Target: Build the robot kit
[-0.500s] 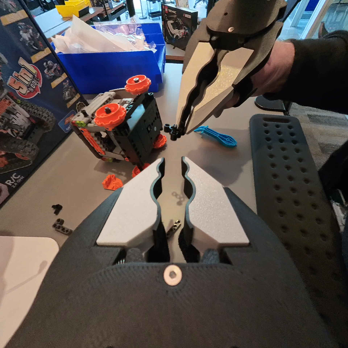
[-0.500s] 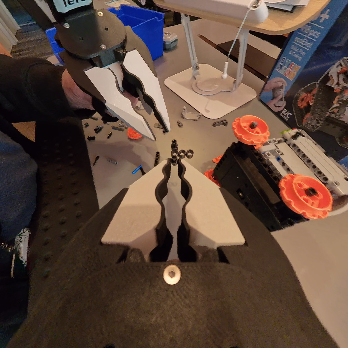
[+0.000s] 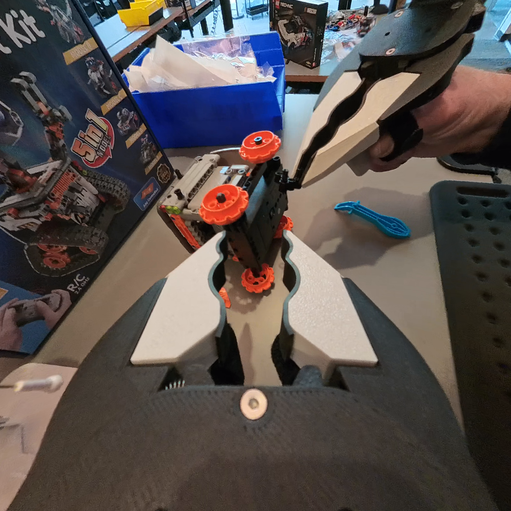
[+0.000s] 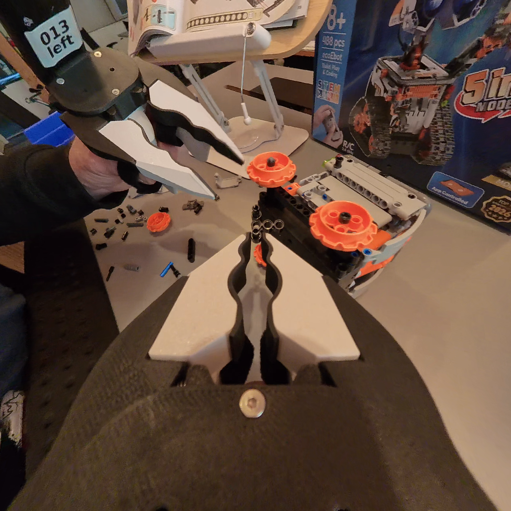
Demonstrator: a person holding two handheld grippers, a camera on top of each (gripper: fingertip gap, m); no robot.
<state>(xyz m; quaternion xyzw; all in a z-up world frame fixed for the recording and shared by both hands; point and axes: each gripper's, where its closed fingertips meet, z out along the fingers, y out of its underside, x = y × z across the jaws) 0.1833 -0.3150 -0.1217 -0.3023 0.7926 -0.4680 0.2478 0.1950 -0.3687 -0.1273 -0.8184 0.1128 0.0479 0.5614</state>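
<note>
A brick-built model (image 3: 257, 210) with a black block, grey beams and orange wheels lies on the grey table. My left gripper (image 3: 253, 235) is open and empty, and its fingertips frame the black block's near end. In the right wrist view this gripper (image 4: 229, 179) sits just left of the model (image 4: 345, 193), beside an orange wheel (image 4: 271, 168). My right gripper (image 4: 255, 235) is shut on a small black connector piece (image 4: 266, 224) and holds it against the black block's corner. The left wrist view shows it (image 3: 297, 179) coming down from the upper right with the connector piece (image 3: 286, 178).
A blue bin (image 3: 207, 110) of paper and a tall printed box (image 3: 55, 166) stand behind the model. A blue tool (image 3: 373, 218) and a dark perforated mat (image 3: 475, 249) lie to the right. Small loose parts (image 4: 132, 221), a loose orange wheel (image 4: 158, 221) and a white booklet stand (image 4: 249, 132) lie beyond. Some 7 cm of space lies between my two pairs of fingers.
My left gripper has moved forward to the model and opened wider. My right gripper has carried the black connector piece over to the model's black block.
</note>
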